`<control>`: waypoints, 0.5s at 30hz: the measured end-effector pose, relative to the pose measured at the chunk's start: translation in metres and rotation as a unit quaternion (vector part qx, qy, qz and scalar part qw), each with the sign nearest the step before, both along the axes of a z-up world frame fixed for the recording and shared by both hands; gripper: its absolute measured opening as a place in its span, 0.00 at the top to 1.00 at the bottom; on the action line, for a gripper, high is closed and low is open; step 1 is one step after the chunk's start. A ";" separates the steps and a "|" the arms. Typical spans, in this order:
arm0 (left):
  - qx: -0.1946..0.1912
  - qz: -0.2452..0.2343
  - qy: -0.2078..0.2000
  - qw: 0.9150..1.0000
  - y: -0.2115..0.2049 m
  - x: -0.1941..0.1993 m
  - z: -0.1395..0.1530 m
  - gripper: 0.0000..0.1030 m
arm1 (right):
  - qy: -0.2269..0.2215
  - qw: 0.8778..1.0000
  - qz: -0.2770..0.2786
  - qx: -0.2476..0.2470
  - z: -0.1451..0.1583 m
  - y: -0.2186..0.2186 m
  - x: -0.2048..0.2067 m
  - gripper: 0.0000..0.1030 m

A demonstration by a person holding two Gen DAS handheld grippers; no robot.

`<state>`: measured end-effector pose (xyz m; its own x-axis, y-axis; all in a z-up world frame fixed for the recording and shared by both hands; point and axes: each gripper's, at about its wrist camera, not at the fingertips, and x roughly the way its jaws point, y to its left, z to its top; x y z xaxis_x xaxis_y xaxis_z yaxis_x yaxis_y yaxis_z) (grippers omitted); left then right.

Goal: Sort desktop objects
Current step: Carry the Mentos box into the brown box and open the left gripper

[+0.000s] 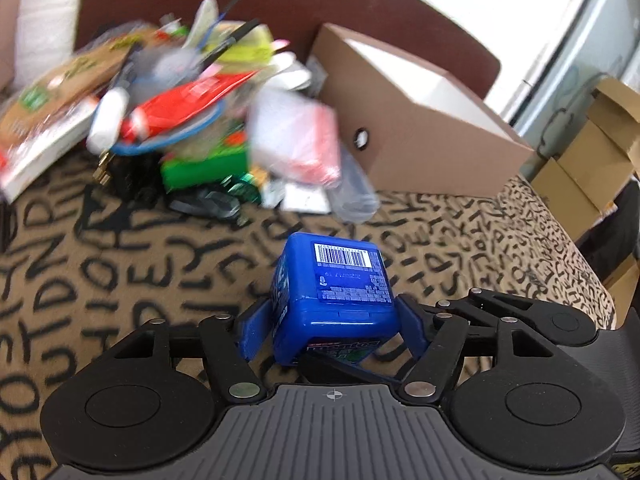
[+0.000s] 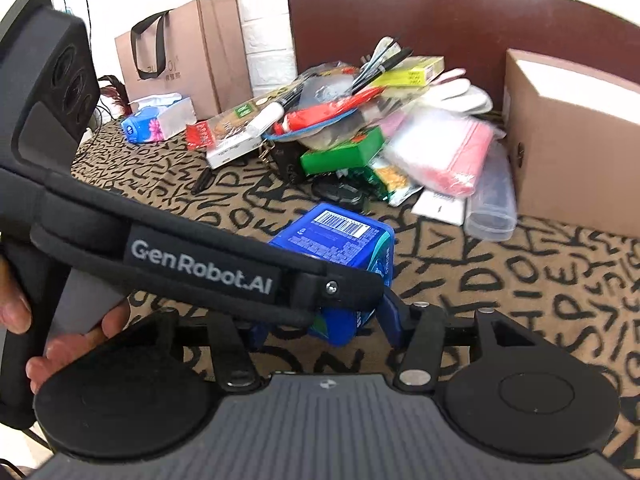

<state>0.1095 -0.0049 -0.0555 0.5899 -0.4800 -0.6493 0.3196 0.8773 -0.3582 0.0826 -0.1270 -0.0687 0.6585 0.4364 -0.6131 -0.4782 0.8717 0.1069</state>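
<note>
Left gripper [image 1: 328, 320] clasps the blue Mentos box [image 1: 340, 296]; right gripper's [image 2: 324, 328] grip seems unclear, partly hidden.

Tan cloth [image 1: 120, 272] with black scrawled letters covers the surface. Lying on it: a mixed pile [image 2: 360, 120] of packets, pens and boxes at the back, cardboard box [image 2: 568, 140] to its right, clear case [image 2: 492, 204] at the pile's edge, tissue pack [image 2: 160, 120] and paper bag [image 2: 184, 56] far left. Blue mint tub [image 1: 336, 288] near front, contact with cloth unclear.
</note>
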 end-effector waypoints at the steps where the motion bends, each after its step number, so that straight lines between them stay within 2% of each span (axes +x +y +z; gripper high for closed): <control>1: 0.001 -0.006 -0.005 1.000 -0.005 0.002 0.004 0.34 | -0.004 1.000 -0.004 0.001 0.003 -0.004 0.000 0.43; 6: -0.001 -0.034 -0.046 0.998 -0.038 0.020 0.036 0.34 | -0.033 0.999 -0.030 0.003 0.025 -0.031 0.007 0.43; 10: 0.000 -0.054 -0.097 0.994 -0.071 0.041 0.068 0.33 | -0.070 0.996 -0.055 0.004 0.056 -0.059 0.021 0.43; 15: -0.014 -0.065 -0.131 0.989 -0.103 0.079 0.101 0.33 | -0.105 0.991 -0.084 0.005 0.093 -0.093 0.049 0.43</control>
